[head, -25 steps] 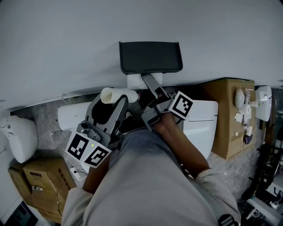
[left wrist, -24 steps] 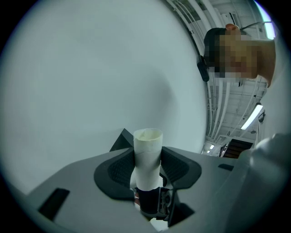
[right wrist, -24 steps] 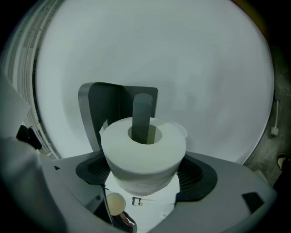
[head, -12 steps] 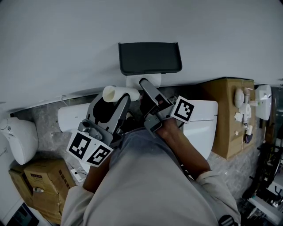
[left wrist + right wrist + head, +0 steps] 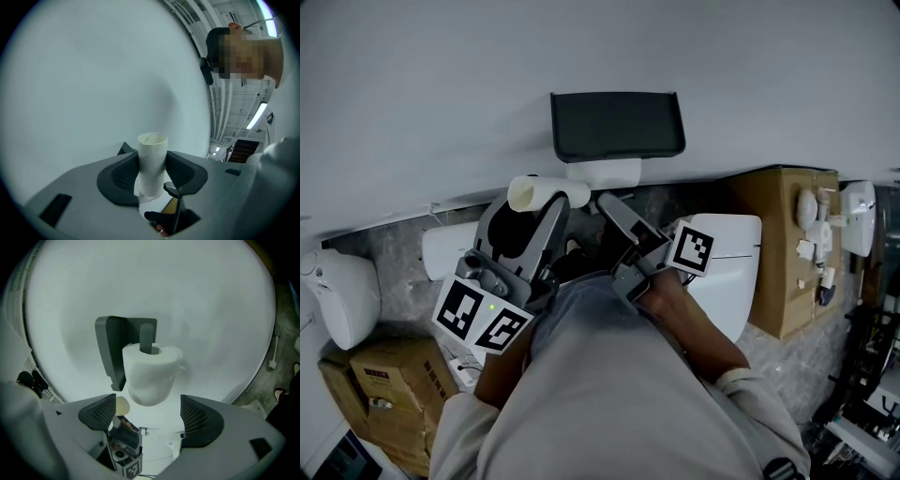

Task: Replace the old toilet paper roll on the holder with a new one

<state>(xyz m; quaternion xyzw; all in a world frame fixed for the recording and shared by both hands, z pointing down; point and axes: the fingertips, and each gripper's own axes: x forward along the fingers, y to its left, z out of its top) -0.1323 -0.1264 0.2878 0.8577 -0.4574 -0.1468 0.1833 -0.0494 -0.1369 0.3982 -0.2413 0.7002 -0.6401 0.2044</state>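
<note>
Pinching the old core (image 5: 152,157) in the left claw (image 5: 152,174): pads pressing on both sides of the pale tube, open end poking out past the tips. Pointing that claw toward the plain wall (image 5: 84,84), with nothing else ahead of it.

Facing the new roll (image 5: 151,373) with the right claw (image 5: 150,411): jaws spread wide, nothing between the pads, the roll sitting just ahead of the tips and clear of both. Seeing that roll already threaded on the dark peg (image 5: 147,337) of the holder (image 5: 112,352), with the holder's flat cover standing just beside the roll, toward the claw's left pad in the right claw's own view. Showing, low between the spread jaws in that same view, part of the left claw and the core's round tan end close to the left pad.

Looking down from the head view: carrying both claws side by side below the holder, the left one with the core off to the left, the right one aimed at the roll. Passing, out beyond the right claw's right side, a white fixture (image 5: 736,272) and then a cardboard box (image 5: 787,234).
</note>
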